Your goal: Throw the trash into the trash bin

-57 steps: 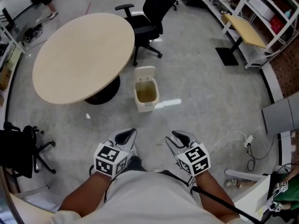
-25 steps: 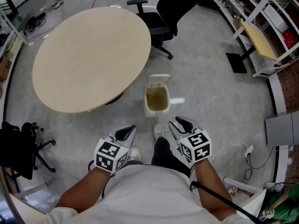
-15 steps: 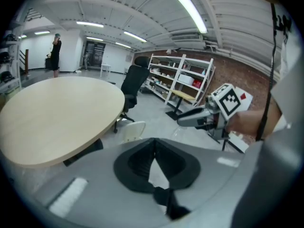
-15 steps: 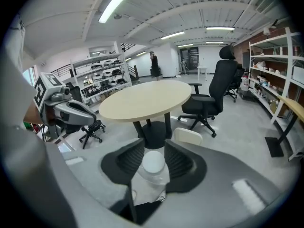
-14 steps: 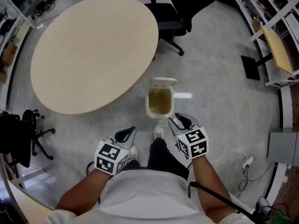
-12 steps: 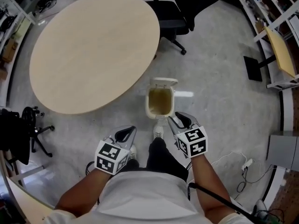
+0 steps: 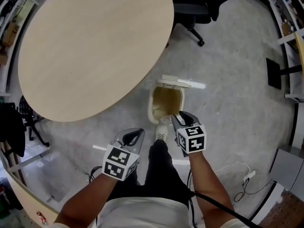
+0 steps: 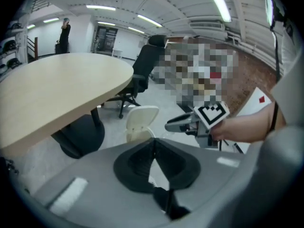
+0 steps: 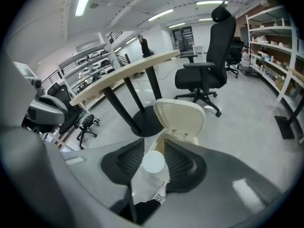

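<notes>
Crumpled plastic bottle (image 9: pixel 150 178) with a white cap (image 9: pixel 153 164) is the trash in hand, and my right gripper (image 7: pixel 183 120) is clenched on it, the pads pressing its sides with the cap pointing forward between them. In the right gripper view the bottle lines up with the cream trash bin (image 7: pixel 151 104), which stands on the grey floor (image 7: pixel 228 94) just beside the edge of the round tabletop (image 7: pixel 90 46). Its hinged lid (image 9: pixel 179 118) is tipped up and back, so the mouth is open. From the head view my right gripper sits at the near rim of the bin, not clearly over the middle of the opening. I judge this to be the last of the carry, with the drop not yet made. The next move, as I see it, calls for bringing the bottle a little further forward until it is squarely over the opening, clear of the raised lid. Then I would part the jaws so it falls inside rather than catching the rim and bouncing to the floor. My left gripper (image 7: pixel 134 135) is closed on nothing, its tips meeting, and hangs off to the side, well apart from the bin. As for writing, the bottle's label carries a small patch of dark print near the jaws' root, too small for me to read. The cubes on both grippers show only black-and-white square patterns, no words. I see no brand on the bin.
</notes>
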### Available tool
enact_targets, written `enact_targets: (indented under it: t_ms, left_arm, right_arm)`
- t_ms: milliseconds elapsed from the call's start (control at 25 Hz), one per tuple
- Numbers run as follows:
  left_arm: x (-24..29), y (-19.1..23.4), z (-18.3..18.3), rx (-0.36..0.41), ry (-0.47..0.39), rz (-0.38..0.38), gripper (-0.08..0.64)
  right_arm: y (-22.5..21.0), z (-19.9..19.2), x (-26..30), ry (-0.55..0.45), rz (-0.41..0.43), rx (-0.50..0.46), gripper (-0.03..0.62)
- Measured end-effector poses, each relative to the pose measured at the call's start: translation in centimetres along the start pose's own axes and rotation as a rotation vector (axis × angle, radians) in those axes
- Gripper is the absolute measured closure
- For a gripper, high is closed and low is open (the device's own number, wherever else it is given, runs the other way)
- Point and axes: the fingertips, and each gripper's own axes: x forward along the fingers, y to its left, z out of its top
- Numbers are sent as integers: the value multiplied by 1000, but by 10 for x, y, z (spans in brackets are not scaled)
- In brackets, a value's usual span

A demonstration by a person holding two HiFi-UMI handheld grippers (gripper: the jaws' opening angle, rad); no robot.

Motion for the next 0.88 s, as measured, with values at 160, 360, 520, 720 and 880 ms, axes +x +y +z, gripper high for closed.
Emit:
enact_targets:
  t_ms: [160, 360, 520, 720, 880]
  left_arm:
    - [38, 18, -15, -18, 45, 37, 552]
    - [79, 24, -49, -62, 150, 36, 552]
    - [102, 23, -63, -92, 183, 21, 552]
    - [130, 36, -80, -144, 220, 31, 552]
    - [142, 40, -82, -153, 224, 38, 552]
  right_arm:
    - [-19, -25, 51, 44, 1, 23, 457]
    - [-43, -61, 112, 135, 17, 30, 456]
    - [-55, -78, 147, 188, 29, 51, 456]
    - [-62, -87, 175, 235, 35, 54, 456]
    - [-59, -90, 186, 254, 59, 41, 454]
